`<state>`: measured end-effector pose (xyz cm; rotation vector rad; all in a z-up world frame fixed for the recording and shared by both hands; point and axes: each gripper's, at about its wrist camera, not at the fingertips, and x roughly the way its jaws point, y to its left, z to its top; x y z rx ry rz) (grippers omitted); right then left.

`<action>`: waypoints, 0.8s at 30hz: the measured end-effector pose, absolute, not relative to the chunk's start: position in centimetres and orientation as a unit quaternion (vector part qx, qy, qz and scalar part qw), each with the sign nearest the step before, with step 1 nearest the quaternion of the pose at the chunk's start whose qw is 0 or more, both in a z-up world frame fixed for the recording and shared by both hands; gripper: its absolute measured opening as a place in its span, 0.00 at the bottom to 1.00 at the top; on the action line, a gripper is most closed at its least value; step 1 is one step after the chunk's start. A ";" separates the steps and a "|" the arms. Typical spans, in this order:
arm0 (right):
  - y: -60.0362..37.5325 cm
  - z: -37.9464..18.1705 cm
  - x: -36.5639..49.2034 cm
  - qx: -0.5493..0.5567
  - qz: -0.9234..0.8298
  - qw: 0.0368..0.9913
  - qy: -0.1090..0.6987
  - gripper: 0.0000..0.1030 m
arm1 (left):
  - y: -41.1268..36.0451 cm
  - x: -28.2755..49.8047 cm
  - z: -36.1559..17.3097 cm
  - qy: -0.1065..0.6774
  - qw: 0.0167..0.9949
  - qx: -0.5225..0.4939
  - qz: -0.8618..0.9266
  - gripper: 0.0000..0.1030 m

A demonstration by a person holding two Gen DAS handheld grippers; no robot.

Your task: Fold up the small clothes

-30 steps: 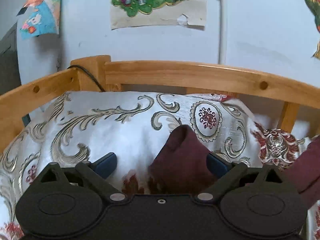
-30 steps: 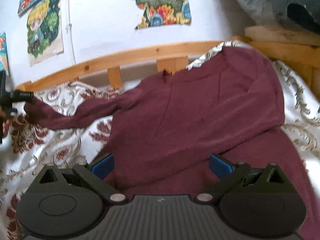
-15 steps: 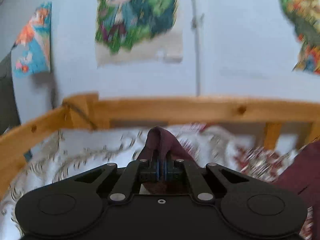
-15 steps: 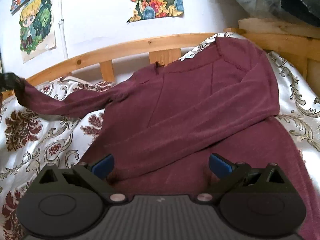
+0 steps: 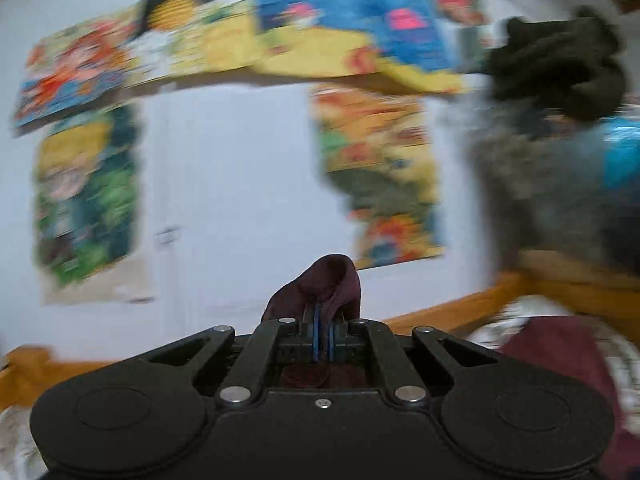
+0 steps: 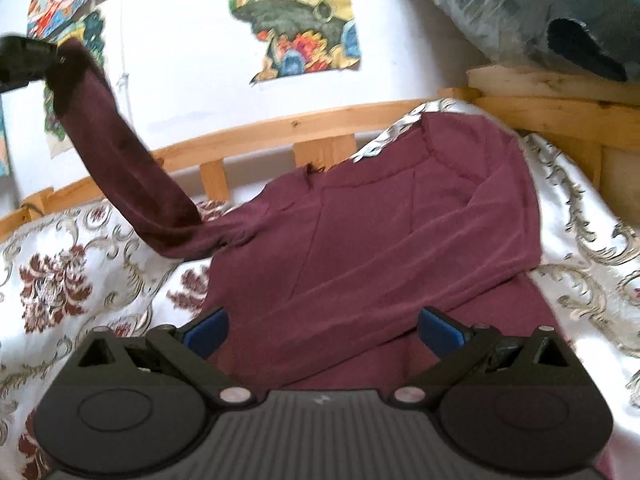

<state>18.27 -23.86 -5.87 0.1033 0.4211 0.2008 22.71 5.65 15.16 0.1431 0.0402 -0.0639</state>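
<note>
Evidently the left gripper (image 5: 323,334) pinches the cuff of the maroon sleeve (image 6: 120,152) and holds it raised at the upper left of the right wrist view, probably to carry it across the body as a fold. The right gripper (image 6: 322,330) hovers spread wide, gripping nothing. The maroon top (image 6: 380,236) lies flat mid-frame on the patterned bedspread (image 6: 60,280), its other sleeve already crossed over.

Showing deep maroon all over the sweater (image 6: 380,248), darker along the raised sleeve (image 6: 116,152). Lying under it, a white bedspread (image 6: 80,264) patterned with grey-gold scrolls and dark red floral medallions. Glowing honey-orange on the wooden bed rail (image 6: 256,132). Carrying bright cartoon posters (image 6: 296,20) in yellow, blue, red and green on the pale wall (image 5: 232,184). Wearing black bodies and blue pads on the right gripper (image 6: 322,326).
</note>
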 end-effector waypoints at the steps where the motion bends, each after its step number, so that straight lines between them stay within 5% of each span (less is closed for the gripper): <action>1: -24.3 -5.6 18.3 0.053 0.092 0.973 0.204 1.00 | 4.2 22.4 15.2 0.020 0.996 0.075 -0.050 0.04; 15: -33.4 -4.3 20.6 0.036 -0.109 0.981 0.154 1.00 | -9.6 23.7 2.2 0.223 0.944 0.018 -0.241 0.10; 18: -34.5 -4.6 20.9 0.047 -0.125 0.979 0.155 1.00 | -8.9 24.5 -0.1 0.262 0.934 -0.013 -0.244 0.20; 22: -34.3 -5.0 21.0 0.050 -0.121 0.978 0.164 1.00 | -6.8 24.5 -0.8 0.291 0.918 -0.055 -0.265 0.66; 24: -33.7 -5.0 20.8 0.049 -0.111 0.979 0.165 1.00 | -5.4 24.1 0.0 0.288 0.917 -0.063 -0.271 0.75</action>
